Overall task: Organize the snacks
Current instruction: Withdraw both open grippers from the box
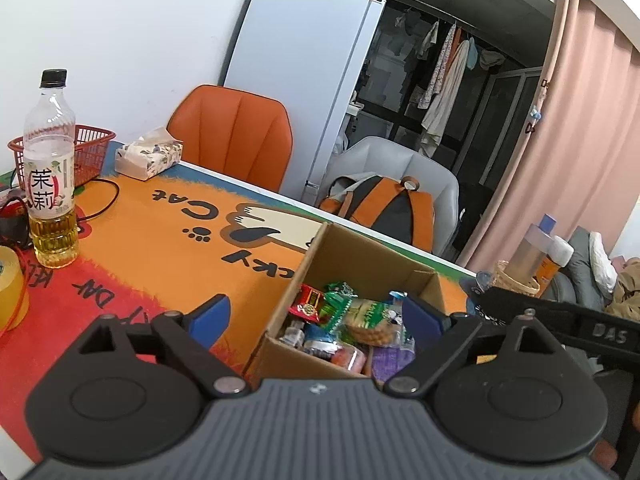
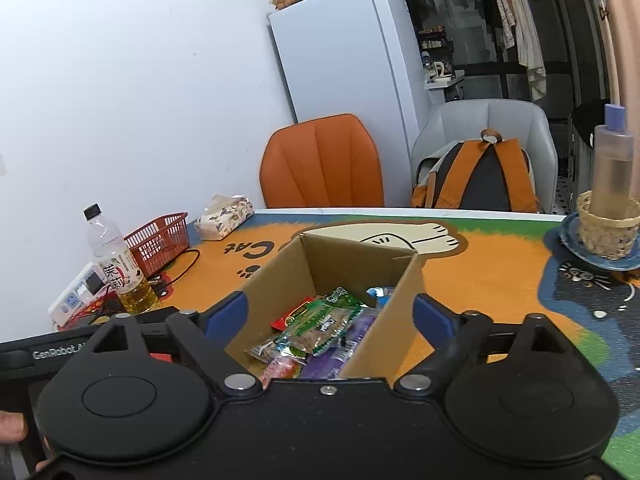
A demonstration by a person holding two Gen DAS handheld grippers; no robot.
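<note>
An open cardboard box [image 1: 320,260] stands on the cat-print table mat and holds several snack packets [image 1: 352,316]: red, green, purple and a pack of biscuits. My left gripper [image 1: 316,316] is open and empty, hovering above the box's near left side. In the right wrist view the same box [image 2: 280,272] shows the packets [image 2: 320,328] piled inside. My right gripper [image 2: 330,316] is open and empty, its blue-padded fingers [image 2: 226,314] spread to either side of the box, above it.
A tea bottle [image 1: 50,172], red basket [image 1: 86,152], tissue pack [image 1: 148,156], yellow tape roll [image 1: 10,288] and cables sit at the left. A wicker holder with a bottle [image 2: 610,208] stands on a blue plate at the right. Orange chair [image 2: 320,160] and grey chair with backpack [image 2: 480,176] stand behind the table.
</note>
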